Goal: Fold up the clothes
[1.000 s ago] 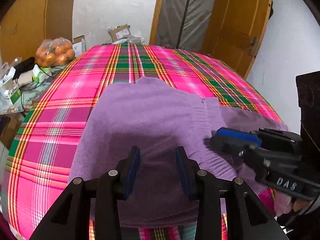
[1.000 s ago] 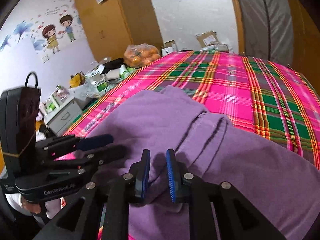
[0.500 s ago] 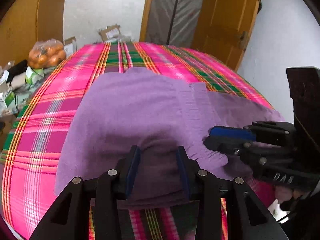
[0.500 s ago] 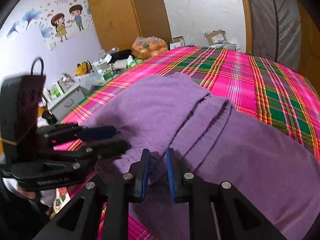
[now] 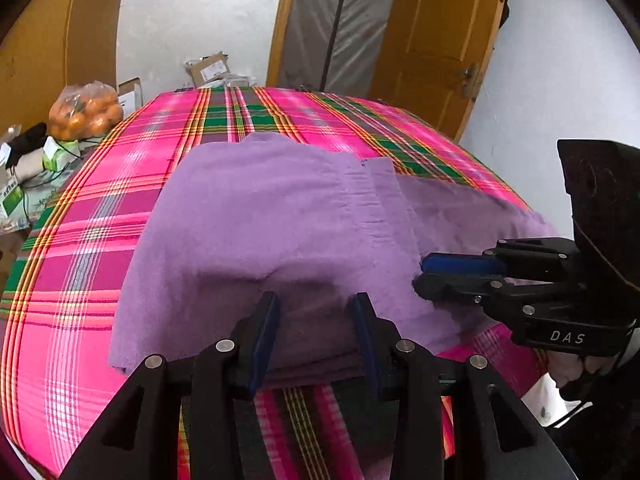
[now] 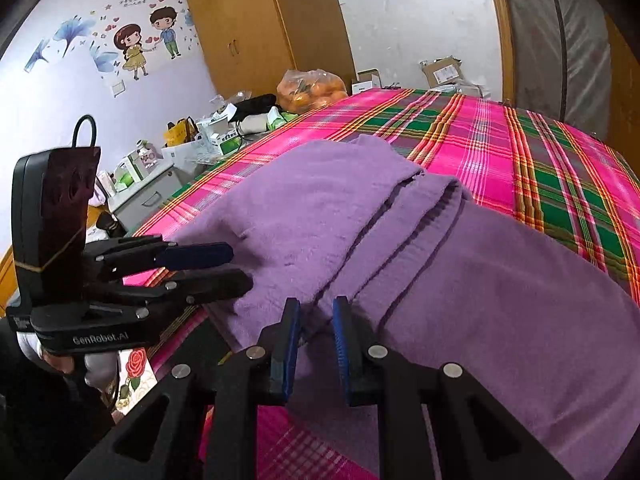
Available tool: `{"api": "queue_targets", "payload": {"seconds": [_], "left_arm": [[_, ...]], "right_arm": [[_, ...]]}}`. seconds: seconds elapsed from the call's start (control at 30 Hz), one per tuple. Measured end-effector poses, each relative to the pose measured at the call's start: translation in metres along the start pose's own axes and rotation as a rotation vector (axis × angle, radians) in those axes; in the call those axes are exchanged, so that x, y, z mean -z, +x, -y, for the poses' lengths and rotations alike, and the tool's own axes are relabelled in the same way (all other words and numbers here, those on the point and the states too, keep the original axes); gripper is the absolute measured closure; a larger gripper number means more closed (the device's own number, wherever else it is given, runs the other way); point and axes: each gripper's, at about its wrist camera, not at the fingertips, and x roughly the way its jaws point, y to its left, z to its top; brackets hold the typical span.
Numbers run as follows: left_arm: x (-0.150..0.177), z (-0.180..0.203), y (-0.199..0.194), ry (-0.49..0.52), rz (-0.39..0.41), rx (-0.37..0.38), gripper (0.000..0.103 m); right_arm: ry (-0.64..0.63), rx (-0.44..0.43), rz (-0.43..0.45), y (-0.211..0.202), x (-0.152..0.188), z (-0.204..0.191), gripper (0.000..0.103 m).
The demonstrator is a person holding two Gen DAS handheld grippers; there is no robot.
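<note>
A purple knit garment (image 5: pixel 260 216) (image 6: pixel 480 272) lies folded in layers on a bed with a pink and green plaid sheet (image 5: pixel 80 280) (image 6: pixel 520 152). At the garment's near edge my left gripper (image 5: pixel 314 304) is shut on a bunched fold, and purple cloth fills the gap between its blue pads. My right gripper (image 6: pixel 316 308) is shut on the same near edge further right, with a fold line running into its narrow gap. Each gripper shows side-on in the other's view, the left gripper (image 6: pixel 240 268) and the right gripper (image 5: pixel 420 276), both with their tips at the cloth.
A bag of oranges (image 5: pixel 86 114) (image 6: pixel 312 88) and a cluttered side table (image 6: pixel 200 136) stand off the bed's left side. Cardboard boxes (image 5: pixel 210 68) lie beyond the far end. A wooden door (image 5: pixel 436 40) is at the right and a wardrobe (image 6: pixel 256 28) at the back left.
Both grippers have drawn back toward the bed's near edge with the cloth in them. The garment now lies flatter, and plaid sheet shows below its near edge.
</note>
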Motion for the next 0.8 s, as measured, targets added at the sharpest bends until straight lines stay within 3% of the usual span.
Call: {"api": "queue_targets", "payload": {"seconds": [0.27,0.4,0.5,0.63,0.8], "left_arm": [[-0.003,-0.004,-0.004,0.005,-0.003,0.006,0.064],[-0.01,-0.025,-0.012,-0.042,0.039,-0.047,0.064],[-0.008,-0.04,-0.01,-0.092,0.018,-0.082,0.064],[-0.001,-0.042,-0.011,-0.098,0.012,-0.079,0.064],[-0.011,-0.05,-0.017,-0.11,0.04,-0.068,0.064]], "right_arm": [[0.07,-0.04,0.012,-0.009,0.0,0.012,0.086],[0.129,-0.035,0.074,-0.016,-0.015,0.024,0.083],[0.158,-0.035,0.084,-0.011,-0.025,0.029,0.081],[0.145,-0.006,0.004,0.012,-0.025,0.03,0.081],[0.173,-0.012,0.032,0.007,-0.033,0.036,0.081]]}}
